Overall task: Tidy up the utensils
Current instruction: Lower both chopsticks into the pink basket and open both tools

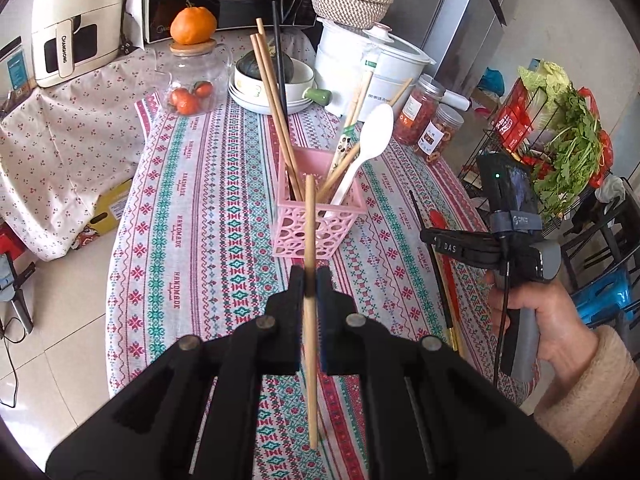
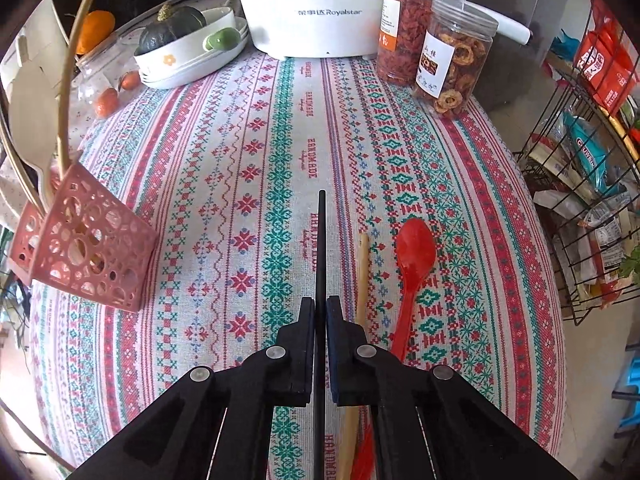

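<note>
On the table with the patterned tablecloth [image 1: 208, 216] stands a pink utensil holder [image 1: 320, 216] with round holes in its walls, and inside it lean several wooden chopsticks, one black chopstick and a white plastic spoon [image 1: 370, 142]. The left gripper [image 1: 311, 282] has its jaws pressed together on a wooden chopstick [image 1: 310, 312], which stands almost upright, just on the near side of the holder, with its top end before the holder's rim. To the right, a hand [image 1: 548, 320] in a light fleece sleeve carries the right gripper [image 2: 320, 312], whose jaws are closed on a thin black chopstick [image 2: 321, 248]; the stick points away from the gripper, over the cloth. Just to the right of this black chopstick, another wooden chopstick [image 2: 362, 280] lies flat on the cloth, and next to it lies a red plastic spoon [image 2: 414, 264] with its bowl at the far end. At the far side of the table I see a white rice cooker [image 2: 312, 8], two clear jars of dried food [image 2: 452, 64], a stack of white dishes with a dark green squash [image 2: 172, 28], and a glass jar with tangerines [image 1: 192, 80].
</note>
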